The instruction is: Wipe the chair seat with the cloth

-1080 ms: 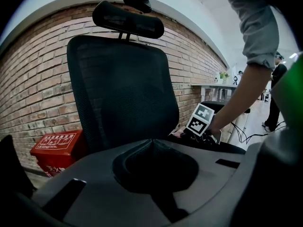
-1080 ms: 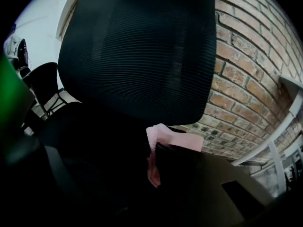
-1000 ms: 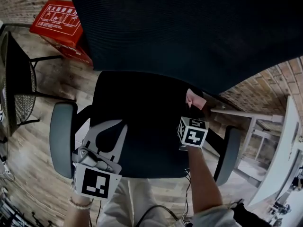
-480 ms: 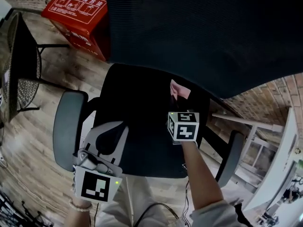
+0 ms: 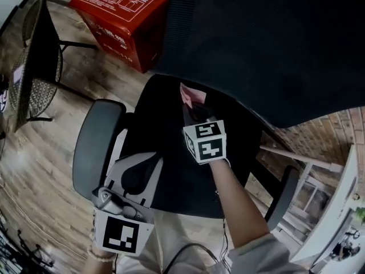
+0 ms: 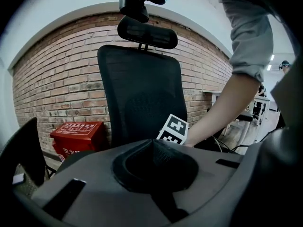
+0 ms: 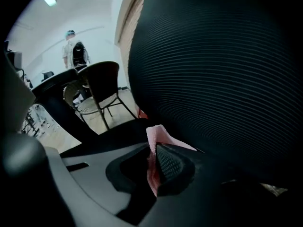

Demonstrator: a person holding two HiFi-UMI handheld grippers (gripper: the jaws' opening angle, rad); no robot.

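Clamping pink cloth (image 5: pixel 187 93) in right gripper (image 5: pixel 193 108), jaws closing tight on it, at rear of chair seat (image 5: pixel 165 136) near backrest (image 5: pixel 268 39). Holding left gripper (image 5: pixel 140 163) closed and empty above seat's front-left edge.

A: Where is the way open?
B: Over the middle of the chair seat (image 5: pixel 171 153), between the left armrest (image 5: pixel 97 147) and right armrest (image 5: pixel 280 196).
A: What blocks?
B: The backrest (image 5: pixel 274 39) overhangs the rear, just above the right gripper (image 5: pixel 193 108); the left gripper (image 5: pixel 140 158) covers the front left corner.
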